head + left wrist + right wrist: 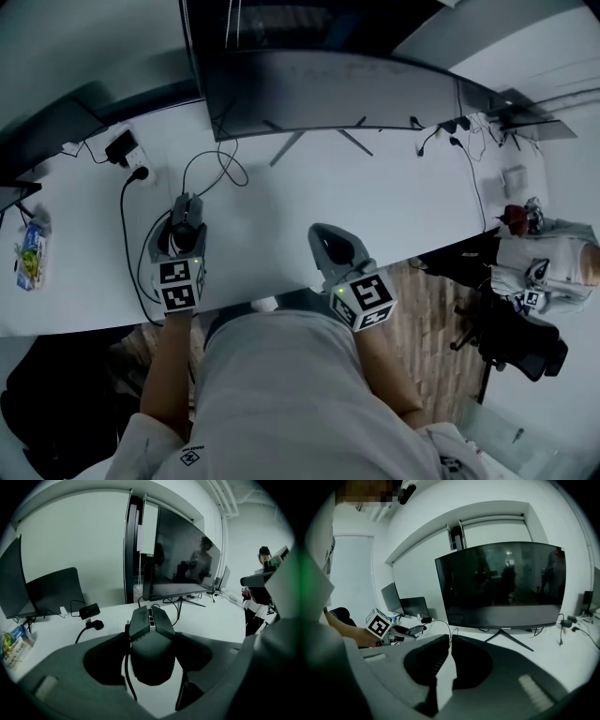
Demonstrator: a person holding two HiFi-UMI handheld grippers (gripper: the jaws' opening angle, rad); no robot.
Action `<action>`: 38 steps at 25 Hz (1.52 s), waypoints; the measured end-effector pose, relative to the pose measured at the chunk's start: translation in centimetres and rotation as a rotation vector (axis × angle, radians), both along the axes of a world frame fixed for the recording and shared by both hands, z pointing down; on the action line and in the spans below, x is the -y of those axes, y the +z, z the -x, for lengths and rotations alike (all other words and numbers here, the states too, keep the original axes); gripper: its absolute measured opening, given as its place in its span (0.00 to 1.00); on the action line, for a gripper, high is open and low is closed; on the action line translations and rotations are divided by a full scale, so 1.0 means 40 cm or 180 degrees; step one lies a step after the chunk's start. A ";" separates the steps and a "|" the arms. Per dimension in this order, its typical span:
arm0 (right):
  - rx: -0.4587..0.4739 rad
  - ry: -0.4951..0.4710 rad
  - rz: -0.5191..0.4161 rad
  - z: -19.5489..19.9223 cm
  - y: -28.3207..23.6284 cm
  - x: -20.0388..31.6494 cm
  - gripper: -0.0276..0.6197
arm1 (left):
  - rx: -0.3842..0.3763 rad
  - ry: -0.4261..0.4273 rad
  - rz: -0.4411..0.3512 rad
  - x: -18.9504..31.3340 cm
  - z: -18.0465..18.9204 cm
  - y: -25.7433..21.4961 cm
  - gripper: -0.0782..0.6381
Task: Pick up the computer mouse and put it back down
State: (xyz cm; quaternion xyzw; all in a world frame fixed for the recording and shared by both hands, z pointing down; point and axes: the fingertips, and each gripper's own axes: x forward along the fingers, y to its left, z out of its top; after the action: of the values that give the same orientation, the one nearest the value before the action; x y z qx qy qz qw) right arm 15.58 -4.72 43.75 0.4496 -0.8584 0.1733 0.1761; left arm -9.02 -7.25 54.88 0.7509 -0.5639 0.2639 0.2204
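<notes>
The left tool (184, 231) clasped the computer mouse (150, 625). Its long axis ran from the worktop's (394, 197) near edge to its far edge, nose toward the monitor (183, 559). The right tool (450, 641) was clenched on nothing.

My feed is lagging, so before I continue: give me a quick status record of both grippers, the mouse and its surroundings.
left gripper: jaws closed against both sides of the computer mouse
computer mouse: between the left jaws, cable trailing beneath; cannot tell whether it is clear of the desk
right gripper: jaws together, nothing between them
monitor: at the back of the desk, screen dark
</notes>
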 end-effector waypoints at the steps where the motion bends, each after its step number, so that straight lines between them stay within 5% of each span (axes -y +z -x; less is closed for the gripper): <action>1: -0.0010 0.0034 0.0008 -0.009 0.002 -0.003 0.07 | 0.0006 0.0018 0.0024 0.005 -0.005 0.013 0.56; 25: -0.0225 0.0570 0.0227 -0.104 0.046 -0.053 0.07 | 0.0215 0.0317 0.0530 0.073 -0.052 0.299 0.56; 38: -0.0276 0.0680 0.0242 -0.136 0.048 -0.063 0.07 | 0.0287 0.0268 0.0473 0.090 -0.062 0.334 0.56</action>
State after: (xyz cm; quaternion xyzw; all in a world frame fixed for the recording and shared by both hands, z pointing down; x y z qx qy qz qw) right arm 21.00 -2.21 45.65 0.5386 -0.7900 0.2040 0.2105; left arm -6.55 -10.83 68.25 0.7429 -0.5200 0.3475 0.2386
